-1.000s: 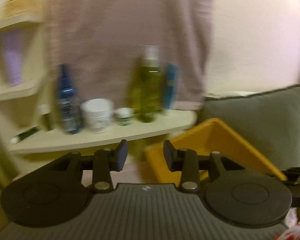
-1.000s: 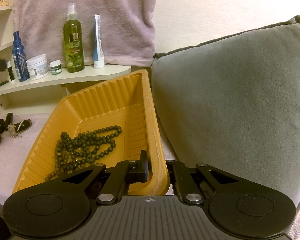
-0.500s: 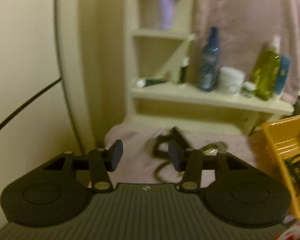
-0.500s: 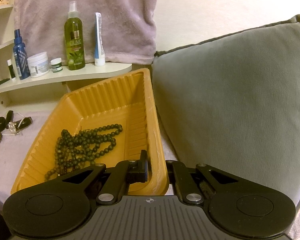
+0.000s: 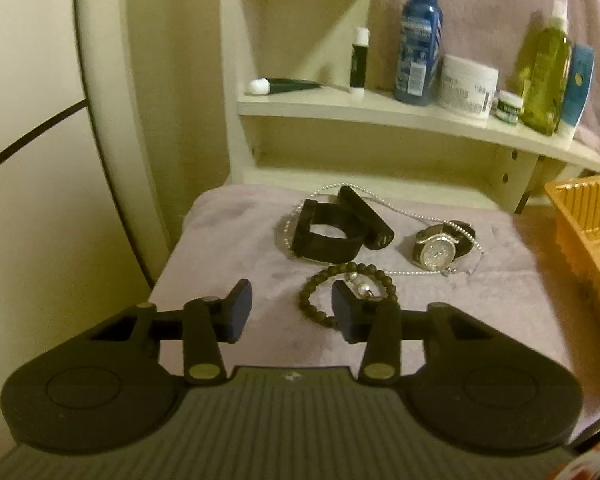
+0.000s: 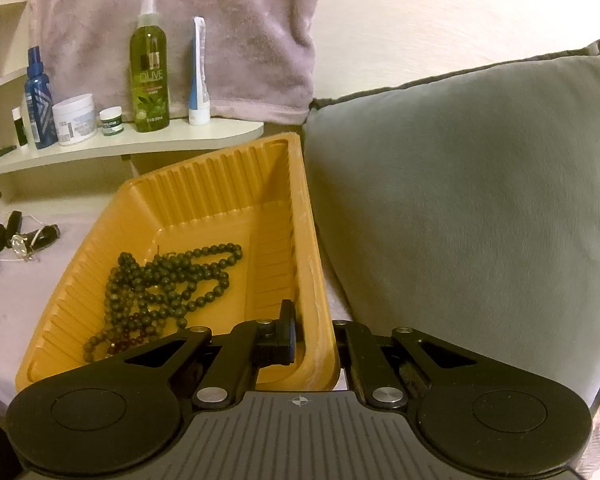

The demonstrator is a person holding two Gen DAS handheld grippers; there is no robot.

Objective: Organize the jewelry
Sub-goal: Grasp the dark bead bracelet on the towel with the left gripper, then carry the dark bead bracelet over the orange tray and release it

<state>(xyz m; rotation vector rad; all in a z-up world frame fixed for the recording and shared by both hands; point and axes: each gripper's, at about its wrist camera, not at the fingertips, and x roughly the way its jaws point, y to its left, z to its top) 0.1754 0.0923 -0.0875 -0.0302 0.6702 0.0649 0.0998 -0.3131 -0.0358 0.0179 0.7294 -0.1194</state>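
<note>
My left gripper (image 5: 291,308) is open and empty, low over the mauve cloth (image 5: 228,248). Just ahead of its right finger lies a dark bead bracelet (image 5: 324,288) with a small silver piece inside it. Beyond lie a black strap band (image 5: 326,234), a silver-faced watch (image 5: 436,250) and a thin pearl chain (image 5: 404,210). My right gripper (image 6: 314,338) is shut on the near right rim of the orange tray (image 6: 220,184), which is tilted. A dark green bead necklace (image 6: 168,276) lies in the tray. The tray's edge shows in the left view (image 5: 576,216).
A cream shelf (image 5: 380,108) behind the cloth holds a blue bottle (image 5: 418,36), a white jar (image 5: 466,84), an olive spray bottle (image 6: 150,68) and tubes. A grey cushion (image 6: 468,200) stands right of the tray. A mauve towel (image 6: 180,20) hangs behind the shelf.
My left gripper has swung left and dipped down from the shelf view to the jewelry on the cloth. The right gripper keeps its hold on the tray, nearly still.
</note>
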